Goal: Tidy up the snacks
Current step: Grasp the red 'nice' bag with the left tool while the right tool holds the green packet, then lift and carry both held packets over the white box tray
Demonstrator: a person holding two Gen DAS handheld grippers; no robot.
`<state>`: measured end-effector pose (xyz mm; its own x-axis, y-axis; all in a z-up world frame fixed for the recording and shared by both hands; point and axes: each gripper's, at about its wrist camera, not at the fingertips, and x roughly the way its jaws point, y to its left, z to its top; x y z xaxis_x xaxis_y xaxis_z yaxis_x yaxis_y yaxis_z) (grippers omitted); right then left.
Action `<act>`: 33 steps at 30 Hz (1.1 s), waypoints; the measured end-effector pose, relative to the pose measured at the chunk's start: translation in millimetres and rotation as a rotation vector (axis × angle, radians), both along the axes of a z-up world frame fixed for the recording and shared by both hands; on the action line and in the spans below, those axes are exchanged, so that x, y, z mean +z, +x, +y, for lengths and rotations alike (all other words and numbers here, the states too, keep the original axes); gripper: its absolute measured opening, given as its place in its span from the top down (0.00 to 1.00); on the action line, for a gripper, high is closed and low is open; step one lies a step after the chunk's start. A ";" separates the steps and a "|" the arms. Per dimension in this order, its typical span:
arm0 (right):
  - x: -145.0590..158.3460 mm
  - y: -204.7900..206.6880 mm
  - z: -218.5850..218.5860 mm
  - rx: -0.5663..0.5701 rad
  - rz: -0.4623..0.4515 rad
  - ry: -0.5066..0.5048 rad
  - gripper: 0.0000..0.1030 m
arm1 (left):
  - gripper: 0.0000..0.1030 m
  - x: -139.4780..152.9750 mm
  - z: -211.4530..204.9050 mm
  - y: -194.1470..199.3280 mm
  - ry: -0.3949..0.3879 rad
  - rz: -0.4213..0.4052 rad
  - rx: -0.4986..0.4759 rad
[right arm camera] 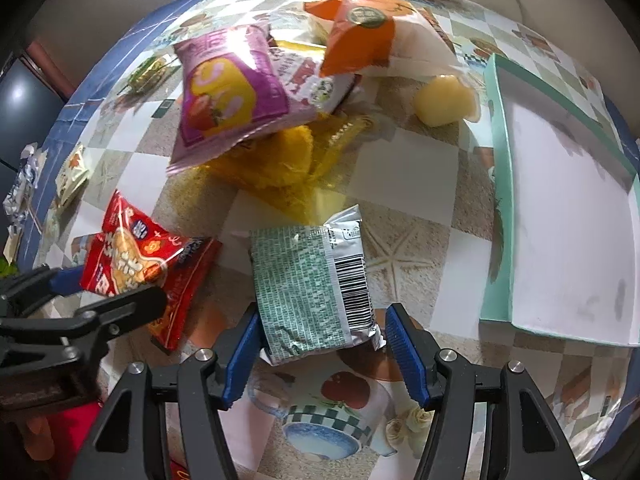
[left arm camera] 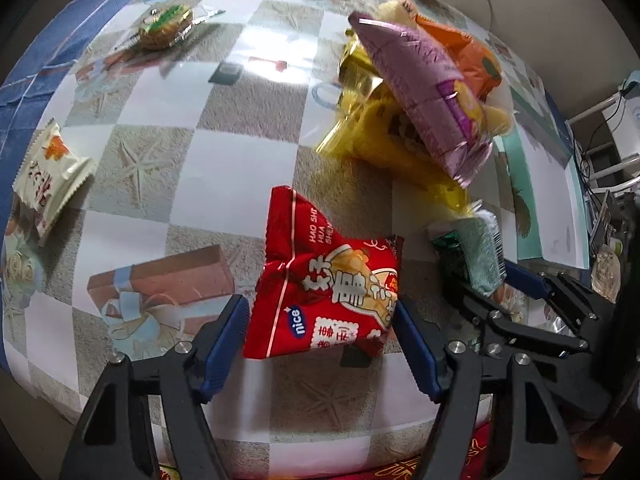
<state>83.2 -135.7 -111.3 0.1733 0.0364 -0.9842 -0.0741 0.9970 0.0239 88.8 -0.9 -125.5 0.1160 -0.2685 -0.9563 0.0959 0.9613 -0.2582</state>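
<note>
A red snack packet (left arm camera: 324, 280) lies on the checkered tablecloth between the blue pads of my left gripper (left arm camera: 320, 340). Both pads press its sides and the foil is crumpled. A green-and-silver packet (right arm camera: 312, 276), barcode side up, sits between the pads of my right gripper (right arm camera: 322, 348), which meet its edges. The right wrist view also has the red packet (right arm camera: 132, 264) at the left inside the left gripper (right arm camera: 108, 280). In the left wrist view the green packet (left arm camera: 480, 256) and the right gripper (left arm camera: 500, 280) are at the right.
Beyond both grippers is a pile: a purple packet (right arm camera: 228, 92), an orange packet (right arm camera: 360, 36), yellow packets (right arm camera: 280, 160) and a jelly cup (right arm camera: 440, 100). A teal open box (right arm camera: 498, 200) stands at the right. A cream packet (left arm camera: 48, 176) and a wrapped green-gold sweet (left arm camera: 164, 26) lie at the left.
</note>
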 end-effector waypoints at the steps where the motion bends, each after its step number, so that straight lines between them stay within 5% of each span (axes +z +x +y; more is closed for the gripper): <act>1: -0.3 0.5 -1.9 -0.003 0.002 0.001 0.37 | 0.29 -0.4 -2.3 -0.1 0.002 -0.002 -0.004; 17: -5.5 30.0 -11.2 0.015 0.005 0.042 0.35 | 0.38 -3.9 -9.1 2.6 -0.026 0.010 0.018; 19: -2.7 32.4 -10.8 0.024 0.001 0.049 0.46 | 0.38 -5.0 -7.9 3.6 -0.029 0.010 0.033; 33: -2.7 32.5 -21.8 0.005 -0.005 0.077 0.47 | 0.44 0.7 19.6 4.0 -0.033 0.008 0.100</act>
